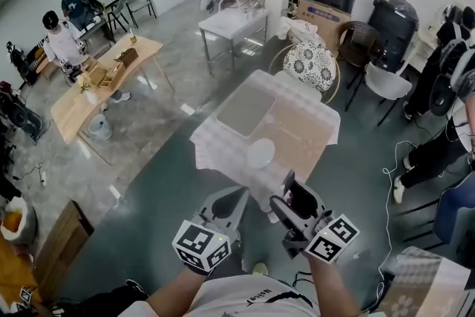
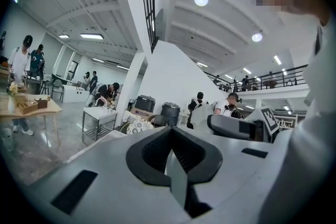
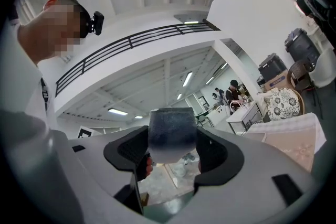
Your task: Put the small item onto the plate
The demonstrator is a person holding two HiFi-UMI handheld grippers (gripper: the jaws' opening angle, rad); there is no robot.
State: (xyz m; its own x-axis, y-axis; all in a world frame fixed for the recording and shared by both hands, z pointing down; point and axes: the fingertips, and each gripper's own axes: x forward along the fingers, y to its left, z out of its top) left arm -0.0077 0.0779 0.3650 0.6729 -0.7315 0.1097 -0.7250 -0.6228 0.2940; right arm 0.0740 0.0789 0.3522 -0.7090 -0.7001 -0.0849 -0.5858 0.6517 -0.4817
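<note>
A white plate (image 1: 261, 153) lies near the front edge of a table with a pale cloth (image 1: 304, 131). My right gripper (image 1: 288, 195) hovers just short of that edge, raised and tilted up. It is shut on the small item (image 3: 172, 135), a dark grey block with a pale underside, which shows as a dark lump (image 1: 302, 200) in the head view. My left gripper (image 1: 239, 198) hangs beside it to the left, its jaws shut with nothing between them (image 2: 175, 164). The right gripper's body (image 2: 234, 126) shows in the left gripper view.
A grey mat (image 1: 246, 107) lies on the cloth behind the plate. A chair with a patterned cushion (image 1: 310, 64) stands at the table's far side. A wooden table (image 1: 104, 85) with seated people is to the left, and cables (image 1: 393, 174) run across the floor on the right.
</note>
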